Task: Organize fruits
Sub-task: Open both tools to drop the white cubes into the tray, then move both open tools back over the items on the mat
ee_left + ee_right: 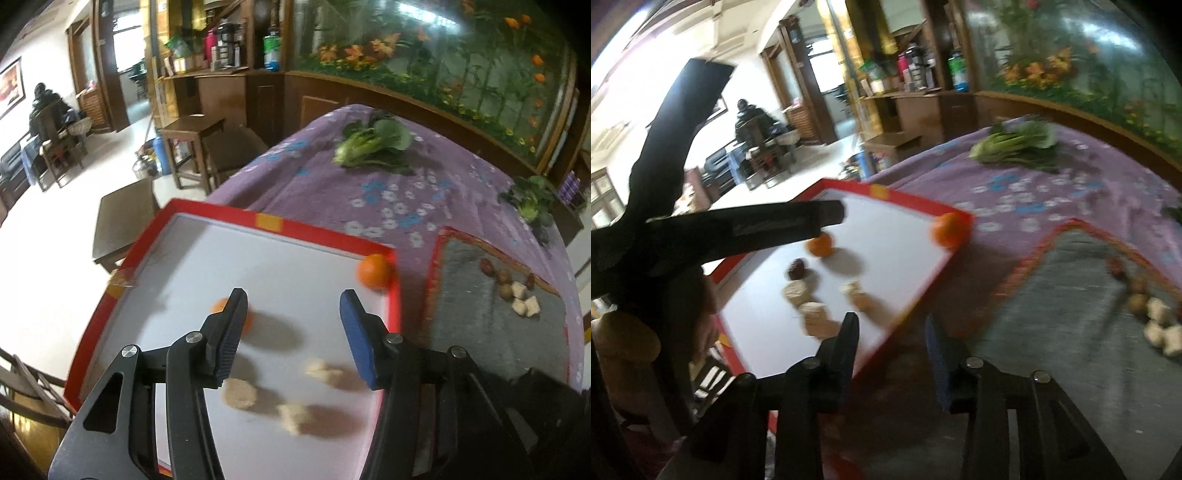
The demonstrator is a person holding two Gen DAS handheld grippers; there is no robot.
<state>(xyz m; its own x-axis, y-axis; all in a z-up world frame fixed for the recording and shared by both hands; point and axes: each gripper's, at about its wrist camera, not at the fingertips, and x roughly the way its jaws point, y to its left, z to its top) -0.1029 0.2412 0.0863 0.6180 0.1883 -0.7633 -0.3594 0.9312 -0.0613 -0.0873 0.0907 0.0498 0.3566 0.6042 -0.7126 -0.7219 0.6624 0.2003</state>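
Between placements, I judge: left gripper [293, 325] and right gripper [892, 332], jaws parted and empty, hover over the red tray [325, 230], oranges [373, 270] at two o'clock; next, fetch the remaining pieces [1160, 325] from the grey tray [1071, 314].

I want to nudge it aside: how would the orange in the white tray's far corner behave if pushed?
The orange looks round and smooth, so it would likely roll rather than slide. It sits against the red rim of the white tray, which should stop it that way. The tray floor looks flat and slick, so a push inward may send it far.
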